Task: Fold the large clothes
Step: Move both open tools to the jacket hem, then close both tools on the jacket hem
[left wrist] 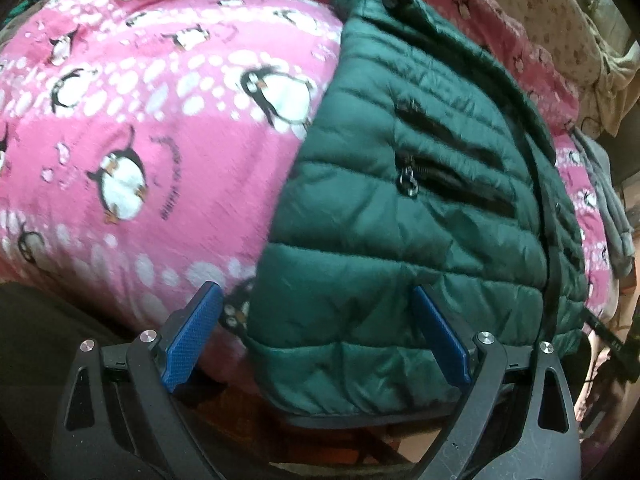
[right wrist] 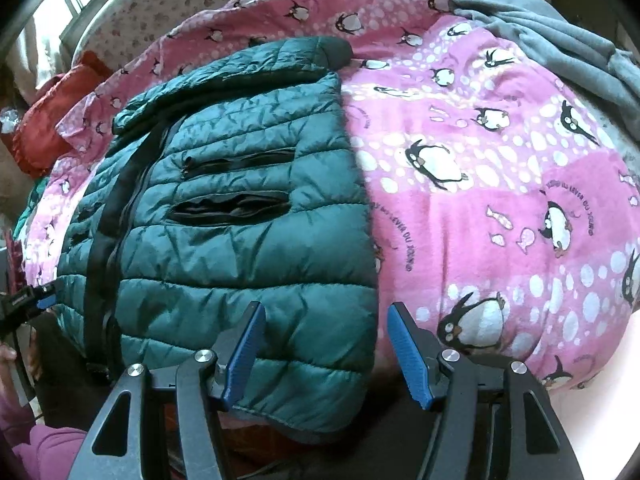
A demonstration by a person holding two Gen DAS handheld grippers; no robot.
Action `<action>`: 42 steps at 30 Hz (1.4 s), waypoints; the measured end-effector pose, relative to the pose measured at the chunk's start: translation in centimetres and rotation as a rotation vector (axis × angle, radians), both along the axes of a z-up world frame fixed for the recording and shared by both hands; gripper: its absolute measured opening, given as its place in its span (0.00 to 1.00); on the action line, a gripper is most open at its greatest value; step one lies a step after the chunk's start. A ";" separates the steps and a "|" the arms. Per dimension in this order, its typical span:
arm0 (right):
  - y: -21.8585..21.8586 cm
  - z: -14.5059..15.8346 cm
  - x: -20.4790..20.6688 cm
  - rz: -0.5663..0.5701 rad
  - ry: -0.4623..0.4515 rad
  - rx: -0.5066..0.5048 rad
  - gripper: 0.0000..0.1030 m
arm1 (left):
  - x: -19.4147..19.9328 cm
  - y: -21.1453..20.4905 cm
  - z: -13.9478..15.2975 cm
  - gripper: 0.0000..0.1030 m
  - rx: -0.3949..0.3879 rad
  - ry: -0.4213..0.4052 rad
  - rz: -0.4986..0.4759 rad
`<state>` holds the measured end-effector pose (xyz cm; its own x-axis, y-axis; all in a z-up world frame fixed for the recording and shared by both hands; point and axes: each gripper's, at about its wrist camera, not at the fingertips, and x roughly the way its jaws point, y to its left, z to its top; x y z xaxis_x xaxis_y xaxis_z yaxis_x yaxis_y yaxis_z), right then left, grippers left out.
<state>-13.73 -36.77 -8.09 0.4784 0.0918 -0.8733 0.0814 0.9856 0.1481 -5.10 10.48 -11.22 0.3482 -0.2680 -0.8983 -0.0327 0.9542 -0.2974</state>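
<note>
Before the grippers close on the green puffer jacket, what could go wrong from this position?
1. The jacket's hem hangs over the bed edge; its slick quilted shell may slip from the left gripper or slide down.
2. The right gripper straddles the jacket's side edge and the pink penguin blanket, so it might pinch blanket too.
3. The open pocket zipper could snag in a fold.
</note>
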 end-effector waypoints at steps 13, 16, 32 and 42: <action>0.2 -1.5 1.2 0.064 0.063 0.055 0.61 | -0.4 0.2 -0.5 0.93 -0.006 0.013 0.012; -0.2 -1.8 1.3 0.053 0.081 0.084 0.61 | -0.5 0.3 -0.6 0.93 -0.006 0.014 0.014; 1.7 -3.2 1.1 0.133 0.108 0.107 0.52 | -0.9 -1.0 -1.3 0.92 -0.007 0.029 -0.007; 0.6 2.4 0.3 0.178 -0.082 0.260 0.14 | -1.4 -1.8 3.9 0.21 0.013 -0.118 -0.068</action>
<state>-13.41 -36.22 -5.64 0.5024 0.3951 -0.7691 -0.1113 0.9117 0.3956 -6.54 8.66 -7.29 0.4334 -0.2832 -0.8555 0.0668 0.9568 -0.2829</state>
